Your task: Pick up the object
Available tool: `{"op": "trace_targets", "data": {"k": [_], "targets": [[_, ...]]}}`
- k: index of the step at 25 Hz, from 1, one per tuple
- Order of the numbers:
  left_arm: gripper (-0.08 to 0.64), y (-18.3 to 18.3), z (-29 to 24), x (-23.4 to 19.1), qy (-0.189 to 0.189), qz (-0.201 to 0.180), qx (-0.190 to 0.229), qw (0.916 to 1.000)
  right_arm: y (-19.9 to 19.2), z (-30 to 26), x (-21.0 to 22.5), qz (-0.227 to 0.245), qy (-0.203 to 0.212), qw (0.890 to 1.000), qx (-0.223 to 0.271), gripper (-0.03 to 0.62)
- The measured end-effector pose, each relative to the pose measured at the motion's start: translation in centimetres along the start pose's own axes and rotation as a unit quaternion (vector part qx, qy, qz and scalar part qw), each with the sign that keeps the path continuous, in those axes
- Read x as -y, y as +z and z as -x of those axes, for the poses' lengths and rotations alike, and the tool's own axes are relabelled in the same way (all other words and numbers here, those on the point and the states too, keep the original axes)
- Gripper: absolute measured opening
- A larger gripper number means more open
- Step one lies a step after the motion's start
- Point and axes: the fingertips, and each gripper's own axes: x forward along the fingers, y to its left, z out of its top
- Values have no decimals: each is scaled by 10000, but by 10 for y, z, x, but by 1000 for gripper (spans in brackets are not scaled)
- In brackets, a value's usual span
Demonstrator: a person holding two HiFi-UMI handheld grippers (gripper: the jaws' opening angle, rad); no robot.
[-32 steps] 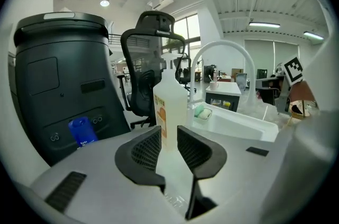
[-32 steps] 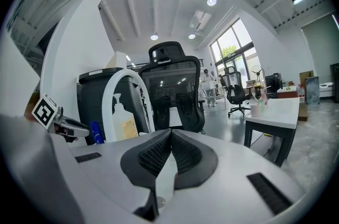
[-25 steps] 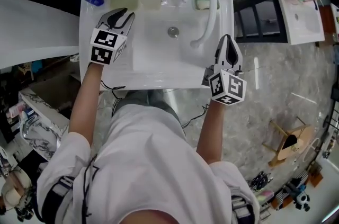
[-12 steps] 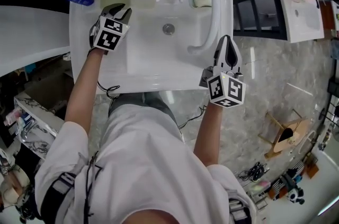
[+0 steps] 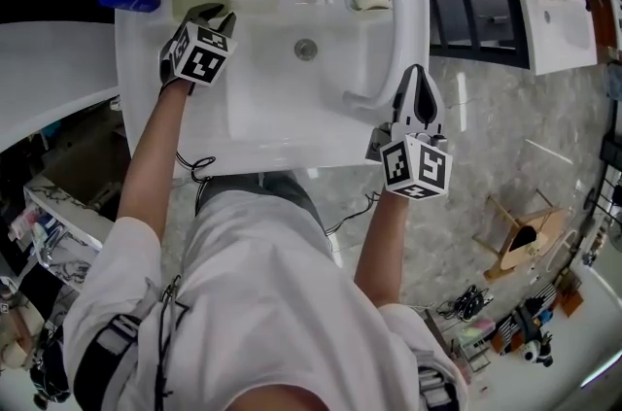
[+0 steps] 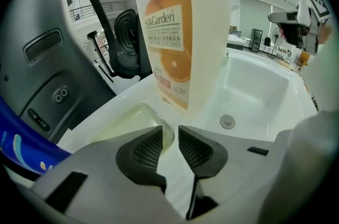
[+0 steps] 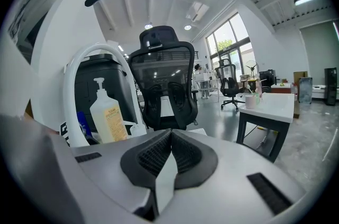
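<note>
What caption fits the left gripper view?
Open left gripper poised by pale yellow soap bar beside white orange-labelled bottle.

Left arm [image 5: 155,161] stretched far forward, left gripper [image 5: 208,17] pointing away from the body, jaws a narrow gap apart. Right arm [image 5: 381,239] held nearer the body, right gripper [image 5: 418,81] pointing forward, jaws pressed together. Marker cubes face up on both. Forearms bare, short white sleeves.
</note>
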Motion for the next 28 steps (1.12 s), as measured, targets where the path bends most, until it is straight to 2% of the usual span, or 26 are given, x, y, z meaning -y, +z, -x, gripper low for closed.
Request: {"op": "trace_targets", "data": {"k": [9, 17, 28], "targets": [[83, 3, -4, -3, 86, -335, -78, 9994, 1, -5, 3, -3, -47, 10000, -37, 9], [55, 3, 8, 2, -94, -66, -4, 9999, 14, 4, -2, 143, -35, 9999, 36, 9], [51, 23, 56, 1, 114, 120, 501, 9986, 39, 30, -14, 189, 18, 9993, 322, 9]]}}
